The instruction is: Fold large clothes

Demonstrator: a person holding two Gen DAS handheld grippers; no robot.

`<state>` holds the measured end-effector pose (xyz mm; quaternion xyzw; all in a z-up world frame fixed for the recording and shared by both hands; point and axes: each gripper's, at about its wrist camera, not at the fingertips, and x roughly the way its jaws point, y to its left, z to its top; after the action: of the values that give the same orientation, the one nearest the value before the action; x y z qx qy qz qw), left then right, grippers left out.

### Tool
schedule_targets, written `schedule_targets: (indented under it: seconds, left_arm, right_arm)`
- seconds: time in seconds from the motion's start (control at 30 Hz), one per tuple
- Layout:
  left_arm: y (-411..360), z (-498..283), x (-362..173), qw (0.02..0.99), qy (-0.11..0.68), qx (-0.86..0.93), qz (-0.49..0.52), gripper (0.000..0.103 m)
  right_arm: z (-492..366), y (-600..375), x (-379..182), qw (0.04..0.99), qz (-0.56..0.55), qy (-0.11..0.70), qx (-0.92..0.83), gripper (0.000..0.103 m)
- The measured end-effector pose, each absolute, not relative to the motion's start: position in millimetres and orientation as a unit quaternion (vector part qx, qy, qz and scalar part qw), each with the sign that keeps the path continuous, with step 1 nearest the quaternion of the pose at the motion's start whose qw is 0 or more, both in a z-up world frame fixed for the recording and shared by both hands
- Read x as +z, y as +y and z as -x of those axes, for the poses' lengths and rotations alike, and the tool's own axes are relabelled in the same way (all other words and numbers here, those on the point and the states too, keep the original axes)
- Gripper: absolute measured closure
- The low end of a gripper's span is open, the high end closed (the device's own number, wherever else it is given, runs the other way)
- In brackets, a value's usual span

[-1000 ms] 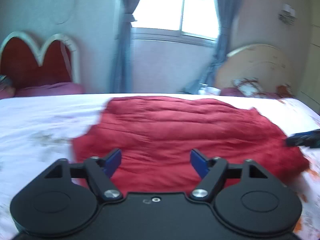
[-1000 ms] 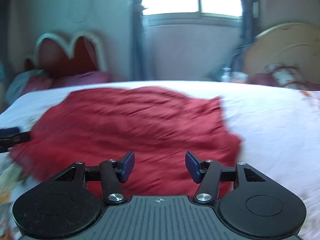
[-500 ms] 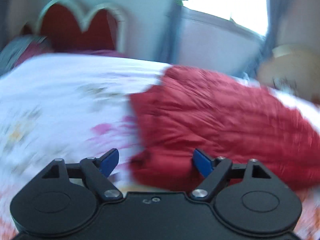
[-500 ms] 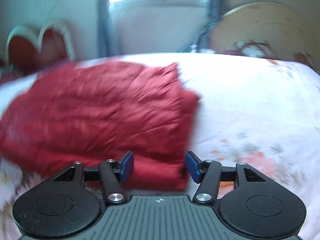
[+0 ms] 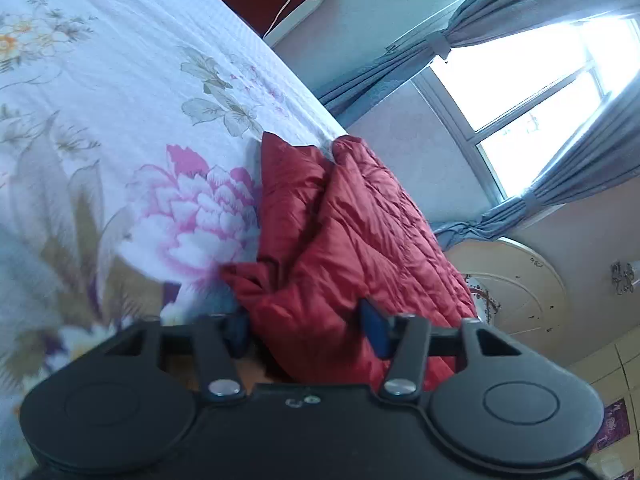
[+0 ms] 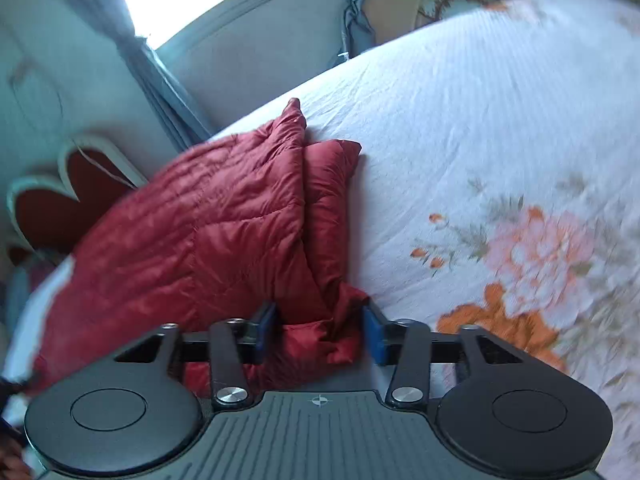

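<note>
Two claws are down at the near edge of the red quilted jacket [image 5: 352, 232], one at each of its near corners, and both have just been closing with red cloth between the pads. In the left wrist view the left claw [image 5: 306, 328] has bunched padded fabric filling the gap from one blue pad to the other, the pads pressing on it from both sides: a grip on the jacket's corner. The view is strongly rolled, so the bed tilts steeply across the frame. In the right wrist view the right claw [image 6: 318, 332] sits the same way, a crumpled fold of the jacket's edge squeezed between its blue pads, the jaws narrowed on it.

The jacket lies on the floral bedsheet [image 5: 120, 128], folded into a long flat bundle that runs away from the claws toward the far side of the bed, with a narrower folded layer alongside the main body. A big pink flower print lies just beside the jacket in the left view; orange blossoms sit near it in the right view. Behind the bed stand a red heart-shaped headboard [image 6: 52, 204], grey-blue curtains [image 5: 500, 32] and a bright window [image 5: 532, 84].
</note>
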<state>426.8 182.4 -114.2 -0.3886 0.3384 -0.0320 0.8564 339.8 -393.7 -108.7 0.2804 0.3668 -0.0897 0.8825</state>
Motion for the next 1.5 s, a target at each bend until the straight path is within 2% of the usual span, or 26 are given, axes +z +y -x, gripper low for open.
schedule_targets:
  seconds: [0.03, 0.07, 0.17, 0.2, 0.23, 0.27, 0.3, 0.37, 0.4, 0.43, 0.47, 0.53, 0.63, 0.87, 1.0, 1.1, 1.2, 1.33, 1.5]
  left_arm:
    - [181.6, -430.9, -115.5, 0.856, 0.341, -0.035, 0.387, 0.070]
    - [182.3, -432.9, -117.8, 0.853, 0.343, -0.038, 0.393, 0.073]
    - [180.6, -428.8, -112.8, 0.857, 0.337, -0.037, 0.389, 0.073]
    - [179.1, -424.1, -109.1, 0.861, 0.334, -0.035, 0.382, 0.067]
    - [176.9, -419.7, -106.3, 0.866, 0.332, -0.028, 0.374, 0.047]
    - [174.9, -415.6, -105.1, 0.869, 0.328, -0.025, 0.370, 0.037]
    - [172.7, -412.2, -105.9, 0.871, 0.320, -0.031, 0.372, 0.026]
    - [167.4, -413.5, -111.3, 0.865, 0.320, -0.038, 0.384, 0.033]
    - [164.8, -415.6, -113.2, 0.867, 0.318, -0.031, 0.383, 0.043]
    - [163.7, -417.7, -114.5, 0.867, 0.317, -0.020, 0.385, 0.058]
    - [165.6, -420.3, -116.8, 0.863, 0.315, -0.012, 0.395, 0.063]
    - [171.1, -424.9, -120.3, 0.856, 0.304, -0.010, 0.419, 0.076]
    - [166.8, -427.0, -115.5, 0.868, 0.303, -0.012, 0.394, 0.085]
    - [161.0, -417.2, -101.3, 0.880, 0.276, -0.019, 0.385, 0.089]
    - [130.0, -404.9, -57.4, 0.928, 0.229, -0.059, 0.287, 0.089]
    - [124.9, -409.6, -47.1, 0.931, 0.242, -0.053, 0.268, 0.089]
    - [119.5, -409.6, -38.5, 0.937, 0.241, -0.056, 0.247, 0.089]
    - [95.9, -405.4, -24.5, 0.946, 0.234, -0.072, 0.212, 0.089]
    - [46.9, -395.0, 4.7, 0.962, 0.212, -0.097, 0.140, 0.089]
  right_arm:
    - [-343.3, -389.8, -106.8, 0.884, -0.267, 0.373, -0.093, 0.061]
    - [-346.2, -387.6, -105.2, 0.884, -0.258, 0.379, -0.094, 0.061]
    - [-335.6, -395.1, -94.7, 0.881, -0.264, 0.379, -0.108, 0.058]
    - [-329.6, -395.7, -86.6, 0.886, -0.247, 0.369, -0.135, 0.036]
    - [-322.6, -394.6, -77.6, 0.896, -0.228, 0.346, -0.158, 0.031]
    - [-317.1, -393.4, -69.0, 0.908, -0.220, 0.322, -0.154, 0.033]
    - [-316.2, -390.7, -61.8, 0.915, -0.221, 0.308, -0.142, 0.052]
    - [-327.9, -377.4, -52.7, 0.918, -0.221, 0.311, -0.104, 0.085]
    - [-336.5, -368.3, -48.6, 0.920, -0.225, 0.312, -0.078, 0.091]
    - [-345.1, -359.1, -47.6, 0.920, -0.226, 0.315, -0.055, 0.096]
    - [-354.9, -346.0, -46.5, 0.920, -0.223, 0.322, -0.028, 0.102]
    - [-370.7, -322.7, -46.8, 0.918, -0.215, 0.333, 0.009, 0.102]
    - [-389.9, -289.5, -52.3, 0.913, -0.202, 0.349, 0.060, 0.102]
    - [-413.9, -250.8, -90.0, 0.888, -0.192, 0.404, 0.104, 0.102]
    - [-419.7, -249.4, -106.6, 0.883, -0.194, 0.419, 0.087, 0.103]
    - [-417.7, -254.0, -98.2, 0.880, -0.205, 0.420, 0.081, 0.103]
    - [-404.1, -258.4, -79.6, 0.888, -0.228, 0.386, 0.097, 0.103]
    - [-412.1, -246.8, -106.6, 0.867, -0.220, 0.434, 0.111, 0.103]
    - [-414.1, -261.8, -124.4, 0.856, -0.267, 0.425, 0.124, 0.103]
